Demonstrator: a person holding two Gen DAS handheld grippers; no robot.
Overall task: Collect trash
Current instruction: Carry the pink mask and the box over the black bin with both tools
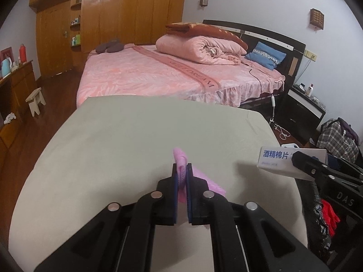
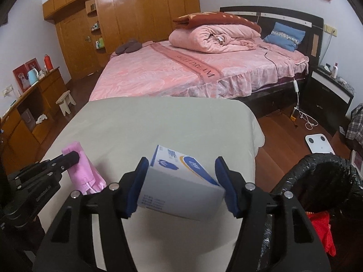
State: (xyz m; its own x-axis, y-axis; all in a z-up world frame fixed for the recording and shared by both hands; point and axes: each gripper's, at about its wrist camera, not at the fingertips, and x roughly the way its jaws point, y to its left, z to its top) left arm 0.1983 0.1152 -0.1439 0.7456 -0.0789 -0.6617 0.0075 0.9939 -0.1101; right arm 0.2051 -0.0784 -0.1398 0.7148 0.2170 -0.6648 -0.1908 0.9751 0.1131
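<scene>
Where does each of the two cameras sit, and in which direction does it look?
Left wrist: sits on the left gripper, looks along its fingers, shut on a pink bag, across the beige table toward the bed; the right gripper shows at the right edge.
Right wrist: sits on the right gripper, which holds a white box, facing the same way; the left gripper shows at the left edge, a black-lined bin at the right.
Shared: table, bed, wardrobe, box, pink bag.

light: dim indoor, soft | glare: wardrobe (image 1: 127, 11) doors | edges: fisheye warp, dark vignette | focus: sl. soft
</scene>
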